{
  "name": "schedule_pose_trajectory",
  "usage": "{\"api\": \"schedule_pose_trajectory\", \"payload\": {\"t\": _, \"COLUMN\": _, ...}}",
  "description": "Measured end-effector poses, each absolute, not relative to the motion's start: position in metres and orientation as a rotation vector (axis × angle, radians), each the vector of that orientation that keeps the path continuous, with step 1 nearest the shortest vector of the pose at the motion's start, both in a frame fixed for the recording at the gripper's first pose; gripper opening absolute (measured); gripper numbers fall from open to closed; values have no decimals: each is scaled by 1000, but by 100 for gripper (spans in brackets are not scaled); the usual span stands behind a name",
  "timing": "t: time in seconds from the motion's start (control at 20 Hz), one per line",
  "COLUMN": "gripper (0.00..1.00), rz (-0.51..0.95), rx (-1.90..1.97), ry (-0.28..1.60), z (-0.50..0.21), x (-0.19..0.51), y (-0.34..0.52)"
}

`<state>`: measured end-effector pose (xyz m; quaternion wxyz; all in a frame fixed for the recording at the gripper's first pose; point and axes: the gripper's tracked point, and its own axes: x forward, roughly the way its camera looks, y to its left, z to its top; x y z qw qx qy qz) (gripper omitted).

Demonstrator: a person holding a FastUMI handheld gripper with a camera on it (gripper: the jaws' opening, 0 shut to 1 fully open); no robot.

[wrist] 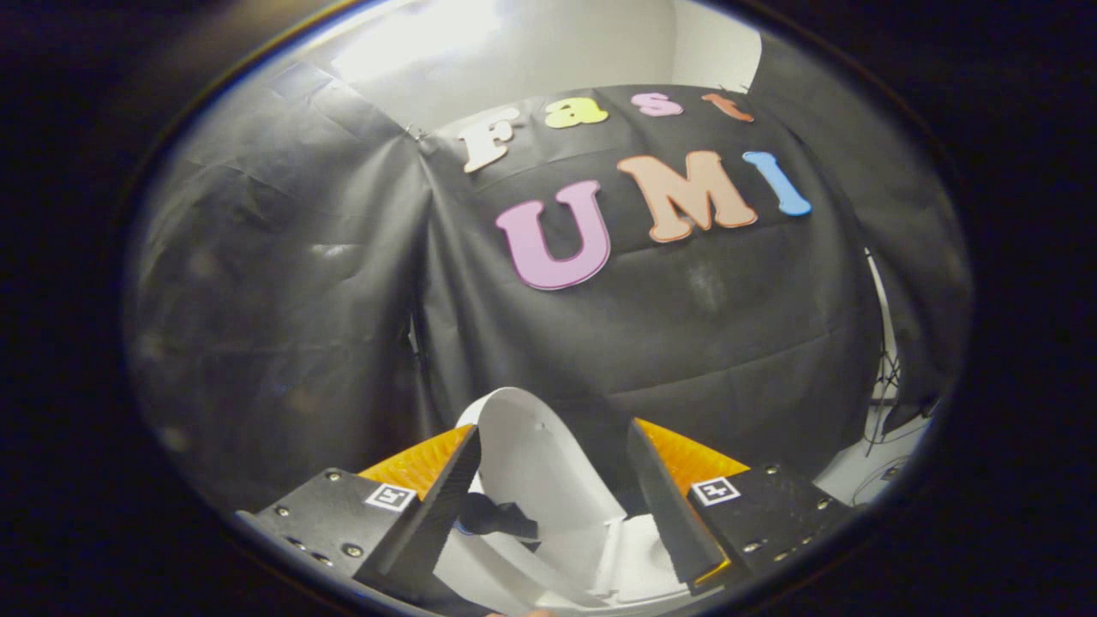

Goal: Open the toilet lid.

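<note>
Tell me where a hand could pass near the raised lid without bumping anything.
Free: the gap between the toilet lid and the far finger of the open gripper, backed by the black cloth wall. Crowded: the other finger sits right at the lid's edge by a dark knob. Cables clutter the floor beyond.

Raised toilet lid [536,463] between parted jaws.

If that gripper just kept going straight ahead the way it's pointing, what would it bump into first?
Most likely the white toilet lid, which stands raised between the open jaws of the gripper, just ahead. Beyond it hangs the black cloth wall. Depth is hard to judge through this lens, so how near the lid is stays uncertain.
</note>
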<state>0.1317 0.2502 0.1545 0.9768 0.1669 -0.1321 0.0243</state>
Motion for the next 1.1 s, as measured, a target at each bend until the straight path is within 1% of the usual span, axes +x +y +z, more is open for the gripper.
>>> {"api": "schedule_pose_trajectory", "payload": {"t": 0.15, "gripper": 100, "rz": -22, "rx": 300, "ry": -216, "z": 140, "x": 130, "y": 222}}
{"api": "schedule_pose_trajectory", "payload": {"t": 0.3, "gripper": 100, "rz": -53, "rx": 190, "ry": -157, "z": 139, "x": 130, "y": 179}}
{"api": "schedule_pose_trajectory", "payload": {"t": 0.6, "gripper": 100, "rz": -112, "rx": 70, "ry": -139, "z": 164, "x": 117, "y": 54}}
{"api": "schedule_pose_trajectory", "payload": {"t": 0.75, "gripper": 100, "rz": -147, "rx": 30, "ry": -70, "z": 153, "x": 110, "y": -12}}
{"api": "schedule_pose_trajectory", "payload": {"t": 1.1, "gripper": 100, "rz": -148, "rx": 17, "ry": 59, "z": 99, "x": 110, "y": -128}}
